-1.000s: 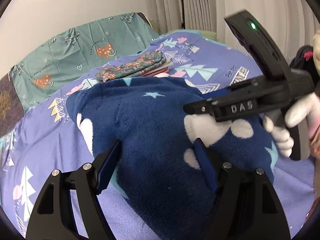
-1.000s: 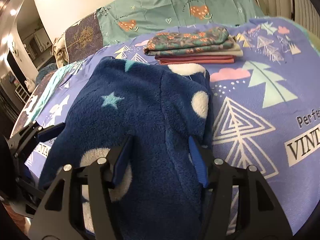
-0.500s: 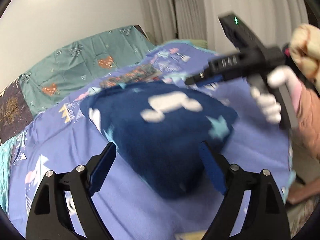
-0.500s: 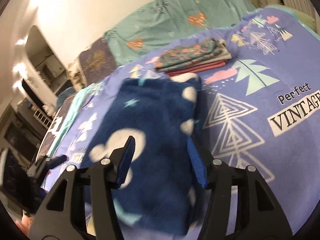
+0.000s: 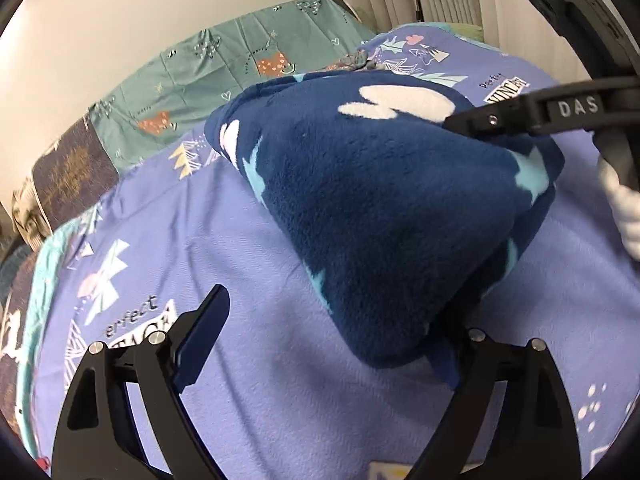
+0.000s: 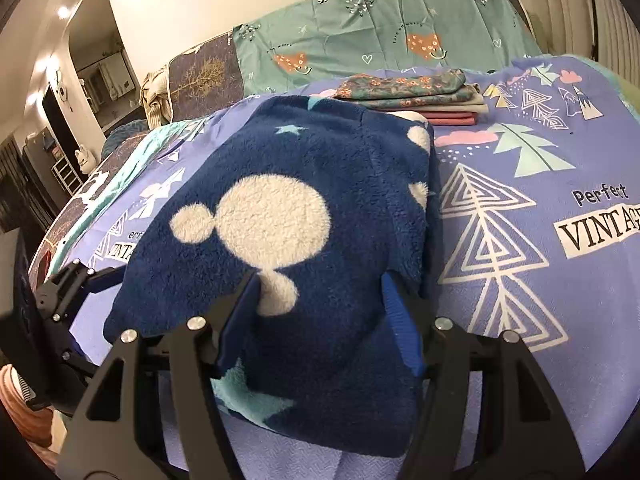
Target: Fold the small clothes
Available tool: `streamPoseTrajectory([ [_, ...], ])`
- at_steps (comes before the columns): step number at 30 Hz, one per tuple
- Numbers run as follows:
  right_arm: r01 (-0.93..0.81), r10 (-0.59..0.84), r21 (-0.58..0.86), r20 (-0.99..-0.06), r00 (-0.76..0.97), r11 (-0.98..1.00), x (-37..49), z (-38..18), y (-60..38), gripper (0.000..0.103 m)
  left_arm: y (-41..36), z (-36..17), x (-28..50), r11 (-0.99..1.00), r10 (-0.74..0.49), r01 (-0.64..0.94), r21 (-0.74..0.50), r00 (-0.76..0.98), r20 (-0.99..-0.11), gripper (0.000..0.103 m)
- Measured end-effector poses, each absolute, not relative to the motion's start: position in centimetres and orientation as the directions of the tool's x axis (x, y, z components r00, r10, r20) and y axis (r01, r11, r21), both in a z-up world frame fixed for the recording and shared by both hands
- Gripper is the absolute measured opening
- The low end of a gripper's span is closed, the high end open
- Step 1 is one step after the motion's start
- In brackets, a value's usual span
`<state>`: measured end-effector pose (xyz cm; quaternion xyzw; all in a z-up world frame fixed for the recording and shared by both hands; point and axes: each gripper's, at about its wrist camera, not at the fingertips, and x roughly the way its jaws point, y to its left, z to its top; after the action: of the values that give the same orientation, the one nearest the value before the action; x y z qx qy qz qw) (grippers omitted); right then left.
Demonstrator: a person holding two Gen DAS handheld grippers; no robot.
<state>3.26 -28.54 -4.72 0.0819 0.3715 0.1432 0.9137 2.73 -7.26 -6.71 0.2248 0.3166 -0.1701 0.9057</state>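
Your left gripper [image 5: 332, 332] angles down toward the bed [image 5: 248, 248], and its jaws have just been opening; they now stand wide, with only a corner of the navy fleece garment [image 5: 392, 208] reaching in by the right-hand finger, unpressed. Your right gripper [image 6: 320, 304] tilts down too, jaws just opened a little, the thick folded fleece lying between its blue pads; you cannot tell whether they press it. The garment is plush and fuzzy, dark blue with cream round blobs and pale stars, spread ahead of both grippers on the smooth lilac printed bedspread [image 6: 520, 320]. Beyond it sits a flat stack of folded clothes [image 6: 412, 94].
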Motion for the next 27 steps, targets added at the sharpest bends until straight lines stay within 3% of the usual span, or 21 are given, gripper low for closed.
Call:
streamPoseTrajectory([
  [7,-0.195,0.314,0.250,-0.652,0.690,0.948,3.4,-4.9,-28.8,0.063,-6.0,-6.1,1.3,0.828,-0.195,0.488,0.275,0.711,-0.676,0.086],
  [9,-0.192,0.312,0.251,-0.652,0.691,0.949,3.3,-5.0,-28.8,0.064,-5.1,-5.4,0.6,0.826,-0.244,0.521,0.217,0.677,-0.694,0.070],
  [12,-0.190,0.309,0.249,-0.651,0.693,0.950,3.3,-5.0,-28.8,0.065,-3.7,-3.0,-0.2,0.824,-0.350,0.556,0.105,0.646,-0.678,0.057],
  [19,-0.184,0.299,0.240,-0.652,0.697,0.953,3.4,-5.0,-28.6,0.065,-5.1,0.1,3.0,0.818,-0.412,0.566,0.099,0.698,-0.586,0.053],
  [24,-0.186,0.289,0.223,-0.659,0.695,0.957,3.3,-5.1,-28.5,0.065,-7.2,-4.4,7.2,0.793,-0.414,0.606,0.070,0.619,-0.668,0.054],
  [27,-0.196,0.283,0.205,-0.662,0.694,0.959,3.2,-5.1,-28.2,0.065,-7.1,-4.1,6.9,0.794,-0.408,0.605,0.056,0.599,-0.689,0.053],
])
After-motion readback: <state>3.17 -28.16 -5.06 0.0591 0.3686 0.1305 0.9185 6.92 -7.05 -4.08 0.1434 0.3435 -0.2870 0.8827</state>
